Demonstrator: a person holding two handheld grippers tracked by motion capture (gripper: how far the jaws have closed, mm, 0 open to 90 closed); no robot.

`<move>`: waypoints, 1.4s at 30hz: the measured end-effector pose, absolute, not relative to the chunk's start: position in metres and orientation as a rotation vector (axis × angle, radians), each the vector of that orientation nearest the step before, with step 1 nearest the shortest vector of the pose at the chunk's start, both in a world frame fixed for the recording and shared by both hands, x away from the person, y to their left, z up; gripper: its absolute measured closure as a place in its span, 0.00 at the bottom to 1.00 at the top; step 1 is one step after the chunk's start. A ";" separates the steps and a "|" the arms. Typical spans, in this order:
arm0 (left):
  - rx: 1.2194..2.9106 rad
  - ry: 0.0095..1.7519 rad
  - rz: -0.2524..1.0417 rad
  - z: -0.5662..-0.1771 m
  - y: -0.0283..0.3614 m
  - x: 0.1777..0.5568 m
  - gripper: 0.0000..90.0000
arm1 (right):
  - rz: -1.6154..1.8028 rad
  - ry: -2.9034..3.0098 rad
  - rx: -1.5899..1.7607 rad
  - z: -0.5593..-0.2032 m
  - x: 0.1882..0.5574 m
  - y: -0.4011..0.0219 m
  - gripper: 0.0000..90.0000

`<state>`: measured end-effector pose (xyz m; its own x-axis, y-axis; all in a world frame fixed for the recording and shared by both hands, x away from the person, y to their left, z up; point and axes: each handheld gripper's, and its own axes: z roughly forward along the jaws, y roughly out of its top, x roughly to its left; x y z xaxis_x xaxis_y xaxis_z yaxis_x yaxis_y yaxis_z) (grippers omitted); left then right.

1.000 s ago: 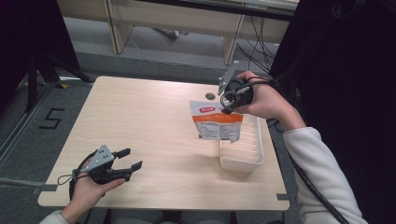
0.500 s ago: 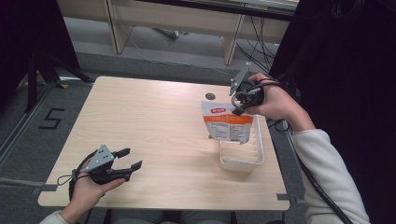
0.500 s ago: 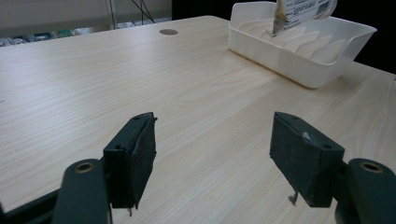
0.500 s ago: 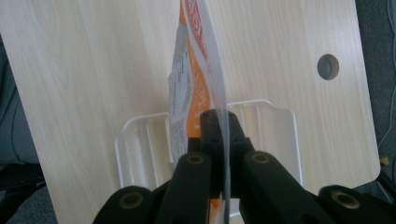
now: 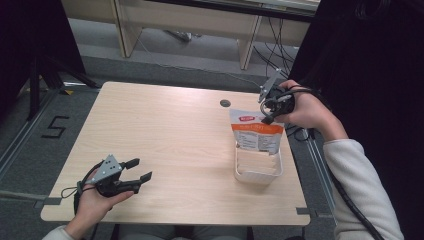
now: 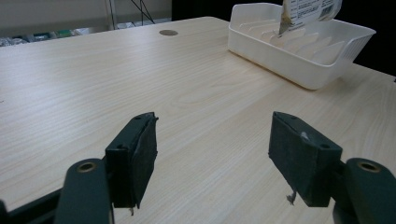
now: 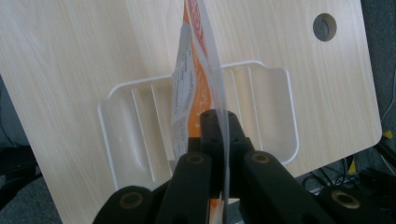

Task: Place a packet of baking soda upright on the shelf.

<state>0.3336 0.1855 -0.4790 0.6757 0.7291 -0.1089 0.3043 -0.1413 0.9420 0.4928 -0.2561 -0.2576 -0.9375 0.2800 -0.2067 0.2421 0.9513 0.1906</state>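
Pouch [image 5: 256, 135] pinched in right claw [image 5: 267, 117]

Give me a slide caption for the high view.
Right hand-held gripper dangles a pouch over a white tray.

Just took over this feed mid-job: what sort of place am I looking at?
Probably a lab or test workspace rather than a home: a plain wooden table with a cable hole, loose cables under the benches behind it, and a taped number 5 on the grey carpet.
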 end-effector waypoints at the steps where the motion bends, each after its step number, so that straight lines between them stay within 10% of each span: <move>1: 1.728 0.836 0.456 -0.479 0.186 0.334 0.36 | 0.232 2.874 0.380 -0.258 0.494 -0.257 1.00; 42: 1.722 0.835 0.452 -0.478 0.186 0.334 0.35 | 0.040 2.849 0.236 -0.280 0.507 -0.236 1.00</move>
<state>0.3337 0.1861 -0.4781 0.6769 0.7273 -0.1133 0.3034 -0.1354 0.9432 0.5072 -0.2362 -0.2798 -0.9469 0.1655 -0.2757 0.1576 0.9862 0.0507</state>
